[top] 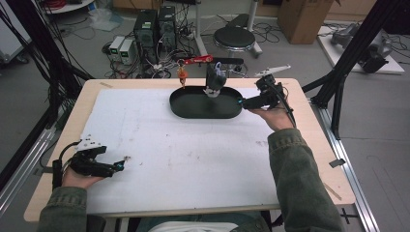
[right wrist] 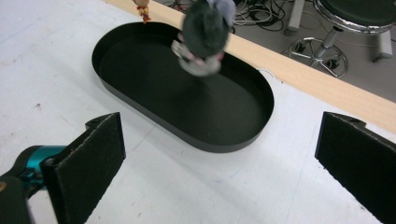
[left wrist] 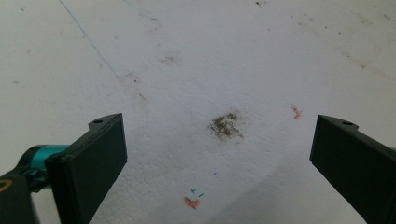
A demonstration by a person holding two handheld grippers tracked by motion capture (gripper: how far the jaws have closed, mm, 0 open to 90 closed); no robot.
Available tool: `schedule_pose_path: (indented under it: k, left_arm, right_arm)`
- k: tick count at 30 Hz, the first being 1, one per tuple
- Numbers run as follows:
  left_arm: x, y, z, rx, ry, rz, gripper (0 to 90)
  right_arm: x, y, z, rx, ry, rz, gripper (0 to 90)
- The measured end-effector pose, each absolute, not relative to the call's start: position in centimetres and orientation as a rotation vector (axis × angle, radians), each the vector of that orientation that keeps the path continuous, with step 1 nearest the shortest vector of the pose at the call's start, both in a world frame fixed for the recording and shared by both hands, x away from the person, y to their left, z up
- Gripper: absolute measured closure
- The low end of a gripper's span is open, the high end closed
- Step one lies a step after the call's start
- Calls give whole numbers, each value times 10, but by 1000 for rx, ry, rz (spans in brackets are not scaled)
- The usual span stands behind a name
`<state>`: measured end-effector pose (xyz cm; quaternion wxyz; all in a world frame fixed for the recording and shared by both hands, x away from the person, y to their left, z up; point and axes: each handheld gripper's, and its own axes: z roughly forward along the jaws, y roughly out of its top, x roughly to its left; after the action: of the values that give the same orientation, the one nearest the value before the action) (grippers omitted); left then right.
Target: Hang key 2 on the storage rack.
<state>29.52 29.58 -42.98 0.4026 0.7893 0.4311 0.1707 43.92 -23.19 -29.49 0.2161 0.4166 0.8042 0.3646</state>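
Looking down from the high view, a black oval tray [top: 193, 110] sits at the far middle of the white-covered worktop [top: 183, 159], with a small dark plush toy [top: 214, 83] in its far part. The right tool [top: 243, 102] hovers just beside the tray's right end; the left tool [top: 121, 166] rests near the worktop's near left corner.

Left gripper view: jaws wide apart over the stained white surface [left wrist: 224, 60].

Right gripper view: jaws wide apart, holding nothing, facing the tray [right wrist: 140, 100] and blurred toy [right wrist: 203, 35].
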Motion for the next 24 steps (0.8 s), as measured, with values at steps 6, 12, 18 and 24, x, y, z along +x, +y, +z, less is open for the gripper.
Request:
schedule_pose_path:
  k: [6, 12, 18, 24]
  left_arm:
    - [295, 296, -430, 1997, 1089, 426, 44]
    - [295, 296, -430, 1996, 1090, 425, 44]
    - [295, 295, -431, 1997, 1091, 427, 44]
    - [295, 295, -432, 2004, 1088, 420, 43]
  right_arm:
    - [430, -239, -307, 1164, 2221, 1037, 6]
    - [422, -247, -316, 1190, 2204, 1049, 6]
    - [413, -256, -323, 1204, 2185, 1075, 6]
    - [408, -268, -333, 1254, 2154, 1083, 6]
